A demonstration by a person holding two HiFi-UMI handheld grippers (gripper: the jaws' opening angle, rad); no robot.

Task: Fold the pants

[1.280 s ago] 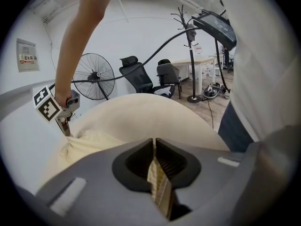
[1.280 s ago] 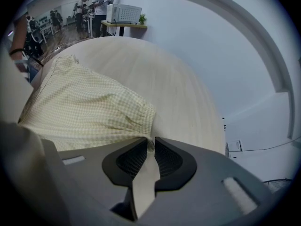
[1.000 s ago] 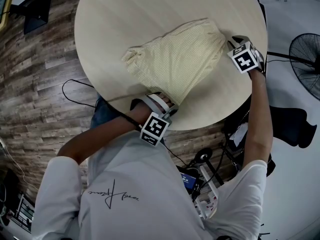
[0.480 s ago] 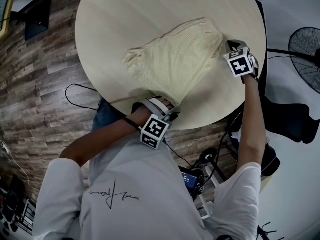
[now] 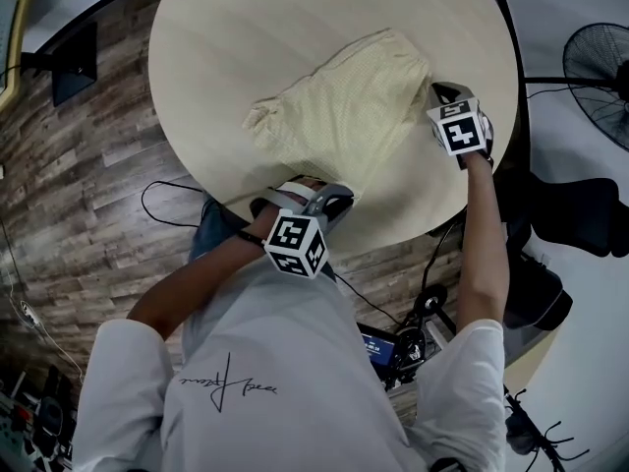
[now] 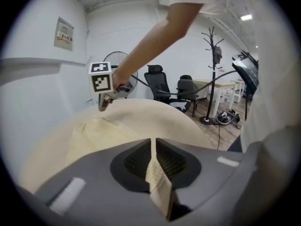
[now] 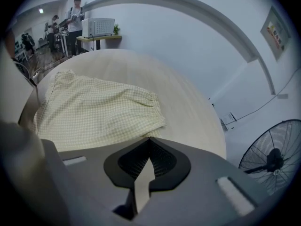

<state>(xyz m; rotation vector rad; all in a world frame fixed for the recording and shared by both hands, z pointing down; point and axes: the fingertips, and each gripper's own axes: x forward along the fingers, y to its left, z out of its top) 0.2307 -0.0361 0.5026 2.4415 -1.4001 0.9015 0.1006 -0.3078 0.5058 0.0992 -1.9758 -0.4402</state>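
The pale yellow checked pants (image 5: 344, 116) lie spread on the round wooden table (image 5: 246, 37). My left gripper (image 5: 332, 201) is at the table's near edge and is shut on the pants' near hem. In the left gripper view a strip of that cloth (image 6: 159, 185) is pinched between the jaws of the left gripper (image 6: 153, 141). My right gripper (image 5: 435, 92) is at the pants' right corner and is shut on it. In the right gripper view a fold of cloth (image 7: 142, 178) runs through the right gripper (image 7: 149, 139), and the rest of the pants (image 7: 94, 112) lies flat beyond it.
A standing fan (image 5: 601, 62) and a dark chair (image 5: 580, 214) are to the right of the table. Cables (image 5: 157, 190) and gear (image 5: 393, 347) lie on the wood floor below its near edge. Office chairs (image 6: 157, 81) and a coat stand (image 6: 211, 74) stand farther off.
Both grippers have rolled and shifted while keeping hold of the cloth. The right one slid inward along the table edge. The left one rose a little with the hem.
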